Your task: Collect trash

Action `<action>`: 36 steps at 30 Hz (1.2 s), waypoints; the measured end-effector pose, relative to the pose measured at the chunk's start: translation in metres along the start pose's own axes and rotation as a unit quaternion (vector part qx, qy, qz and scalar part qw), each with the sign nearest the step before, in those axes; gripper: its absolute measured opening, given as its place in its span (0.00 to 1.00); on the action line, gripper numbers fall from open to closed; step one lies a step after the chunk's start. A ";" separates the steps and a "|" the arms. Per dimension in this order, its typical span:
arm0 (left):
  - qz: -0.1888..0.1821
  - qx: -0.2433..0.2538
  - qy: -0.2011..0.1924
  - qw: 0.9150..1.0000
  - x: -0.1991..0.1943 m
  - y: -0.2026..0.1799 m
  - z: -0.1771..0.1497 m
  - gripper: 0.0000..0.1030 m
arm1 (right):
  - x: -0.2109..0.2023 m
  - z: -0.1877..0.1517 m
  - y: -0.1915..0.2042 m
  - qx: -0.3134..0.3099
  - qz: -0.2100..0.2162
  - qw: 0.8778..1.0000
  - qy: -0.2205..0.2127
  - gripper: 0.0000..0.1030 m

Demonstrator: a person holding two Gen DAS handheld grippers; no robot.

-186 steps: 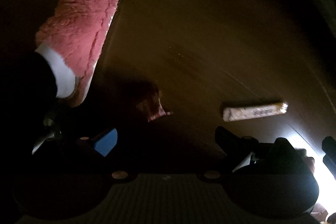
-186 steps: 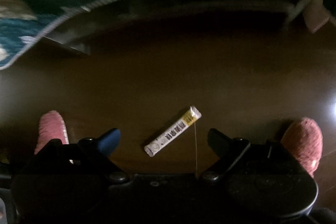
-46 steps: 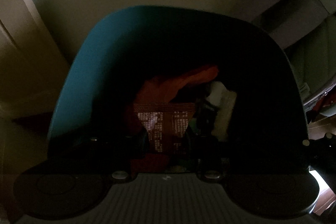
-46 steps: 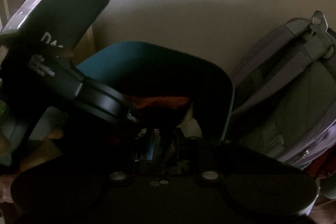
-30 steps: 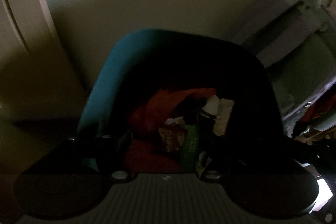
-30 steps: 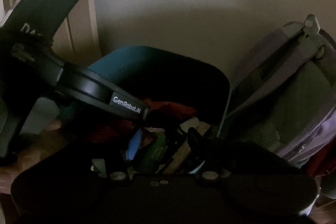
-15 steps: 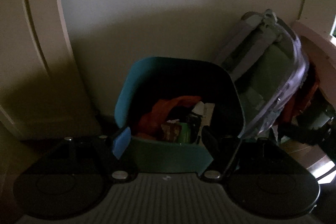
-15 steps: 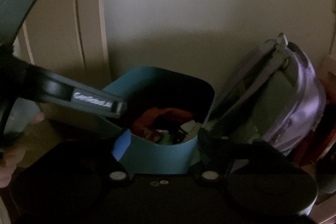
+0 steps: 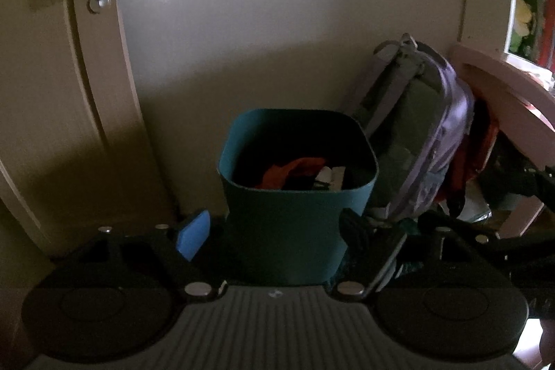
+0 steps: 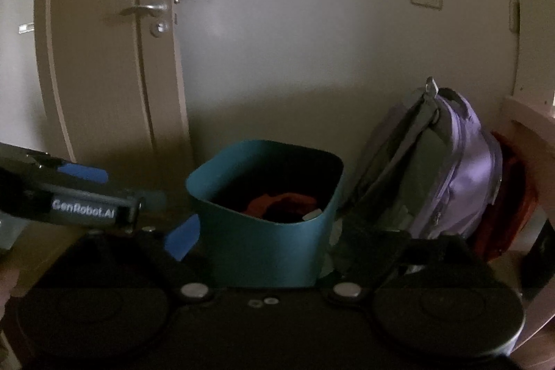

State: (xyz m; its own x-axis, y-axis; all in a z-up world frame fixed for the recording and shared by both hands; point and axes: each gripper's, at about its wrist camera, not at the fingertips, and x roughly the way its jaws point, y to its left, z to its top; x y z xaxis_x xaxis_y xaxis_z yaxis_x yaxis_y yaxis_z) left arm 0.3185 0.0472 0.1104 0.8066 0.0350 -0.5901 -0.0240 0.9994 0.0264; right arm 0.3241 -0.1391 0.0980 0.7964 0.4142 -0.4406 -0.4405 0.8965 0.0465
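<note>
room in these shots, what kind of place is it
Probably a home bedroom or study corner: a teal waste bin with rubbish stands by the wall, a purple backpack leans beside it, and a door with a lever handle is nearby.

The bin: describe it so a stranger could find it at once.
Start at the pale door with the metal handle, then follow the wall rightward to the floor. The bin stands there against the wall, between the door and a leaning purple backpack. It is the only teal, open-topped, square tub with rounded corners, and orange trash shows inside.
</note>
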 end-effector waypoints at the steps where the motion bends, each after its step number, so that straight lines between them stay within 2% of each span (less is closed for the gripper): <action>1: 0.000 -0.001 -0.003 1.000 -0.006 0.000 -0.005 0.80 | -0.004 -0.002 0.002 0.001 0.001 1.000 -0.003 0.91; 4: -0.011 -0.008 -0.007 1.000 -0.019 0.000 -0.017 0.82 | -0.016 -0.010 0.005 0.007 0.005 1.000 -0.013 0.95; 8: -0.016 -0.019 -0.016 1.000 -0.034 0.002 -0.033 0.95 | -0.033 -0.020 0.010 0.007 0.011 0.999 -0.029 1.00; 10: -0.022 -0.029 -0.019 0.999 -0.040 0.006 -0.040 0.97 | -0.039 -0.023 0.011 0.007 0.013 0.999 -0.033 1.00; 22: -0.009 -0.026 -0.047 0.999 -0.072 0.010 -0.072 0.97 | -0.062 -0.042 0.024 -0.005 0.015 0.999 -0.051 1.00; 36: -0.013 -0.027 -0.054 0.998 -0.089 0.009 -0.079 0.97 | -0.077 -0.046 0.023 -0.002 0.018 0.998 -0.058 1.00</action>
State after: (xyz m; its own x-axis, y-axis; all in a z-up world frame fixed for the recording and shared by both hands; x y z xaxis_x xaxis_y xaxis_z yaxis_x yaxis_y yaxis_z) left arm 0.1998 0.0534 0.0991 0.8665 0.0115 -0.4990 -0.0322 0.9989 -0.0330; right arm 0.2336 -0.1580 0.0914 0.8227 0.4614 -0.3320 -0.4706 0.8805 0.0575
